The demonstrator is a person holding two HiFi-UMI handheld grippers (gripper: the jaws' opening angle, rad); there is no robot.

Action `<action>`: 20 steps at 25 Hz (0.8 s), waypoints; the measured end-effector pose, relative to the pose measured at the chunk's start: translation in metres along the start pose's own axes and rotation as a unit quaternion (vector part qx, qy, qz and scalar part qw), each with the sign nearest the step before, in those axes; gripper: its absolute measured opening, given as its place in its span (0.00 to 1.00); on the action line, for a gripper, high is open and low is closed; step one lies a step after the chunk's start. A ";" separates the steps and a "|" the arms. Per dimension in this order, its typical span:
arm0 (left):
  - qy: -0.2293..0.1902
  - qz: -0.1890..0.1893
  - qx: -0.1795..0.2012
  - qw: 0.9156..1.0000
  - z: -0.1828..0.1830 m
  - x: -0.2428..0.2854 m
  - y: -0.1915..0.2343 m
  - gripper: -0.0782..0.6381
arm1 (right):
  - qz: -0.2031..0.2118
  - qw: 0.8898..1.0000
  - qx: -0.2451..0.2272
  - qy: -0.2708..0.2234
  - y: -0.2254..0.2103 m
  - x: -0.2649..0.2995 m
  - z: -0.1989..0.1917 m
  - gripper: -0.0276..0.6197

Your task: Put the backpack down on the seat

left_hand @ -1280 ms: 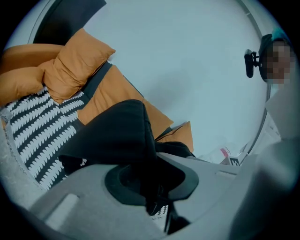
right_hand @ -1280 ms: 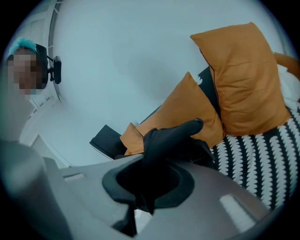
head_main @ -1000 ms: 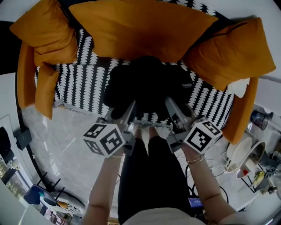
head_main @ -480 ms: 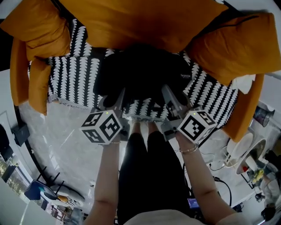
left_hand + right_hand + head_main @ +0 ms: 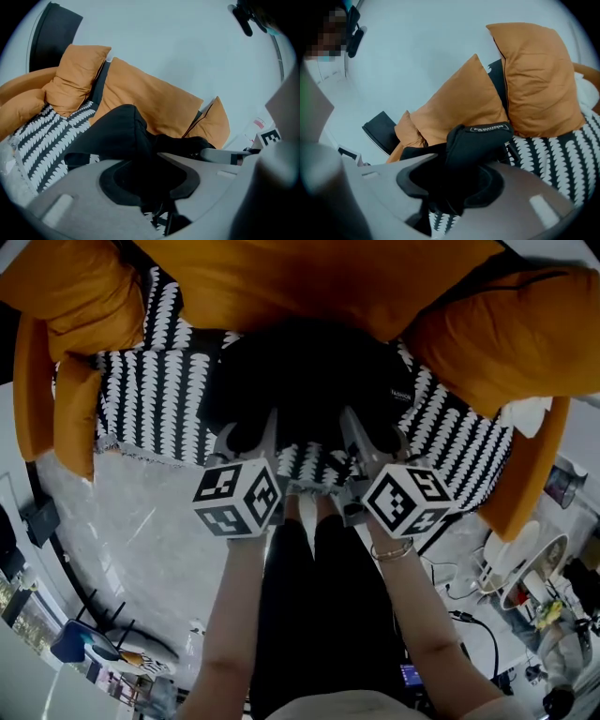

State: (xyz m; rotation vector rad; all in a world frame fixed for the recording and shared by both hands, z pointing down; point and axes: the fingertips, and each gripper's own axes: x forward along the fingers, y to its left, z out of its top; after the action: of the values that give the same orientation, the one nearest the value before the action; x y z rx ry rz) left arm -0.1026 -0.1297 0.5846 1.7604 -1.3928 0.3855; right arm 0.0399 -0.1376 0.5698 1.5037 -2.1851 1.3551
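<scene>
Patterned sofa seat [image 5: 150,399] had the backpack [image 5: 309,381] resting on it, with orange cushions [image 5: 309,287] at 12 o'clock behind. The left gripper [image 5: 251,435] at 7 o'clock had jaws just starting to open, narrow, pinching black fabric. The right gripper [image 5: 361,432] at 5 o'clock had jaws just opened wide, fabric loose between. It looked soft, floppy, probably light; grab the straps or top edge.

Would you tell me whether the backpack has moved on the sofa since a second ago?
Yes. The backpack has moved back from the front edge of the patterned seat cover, toward the orange back cushion.
</scene>
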 end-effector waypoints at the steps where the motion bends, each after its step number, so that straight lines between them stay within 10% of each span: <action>1: -0.001 0.005 0.001 1.000 -0.001 0.000 0.000 0.23 | -0.011 1.000 -0.004 0.002 -0.003 0.000 -0.001 0.29; 10: 0.025 0.019 0.017 0.999 -0.017 -0.009 -0.008 0.48 | -0.060 0.998 0.015 -0.001 -0.022 -0.013 -0.007 0.37; 20: 0.007 0.013 0.035 0.999 -0.002 -0.045 -0.020 0.49 | -0.084 0.996 0.009 -0.028 -0.013 -0.047 0.007 0.38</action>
State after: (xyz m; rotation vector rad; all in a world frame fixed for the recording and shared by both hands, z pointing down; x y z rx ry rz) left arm -0.0987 -0.0981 0.5471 1.7951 -1.4090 0.4641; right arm 0.0750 -0.1123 0.5460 1.7081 -2.0289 1.2970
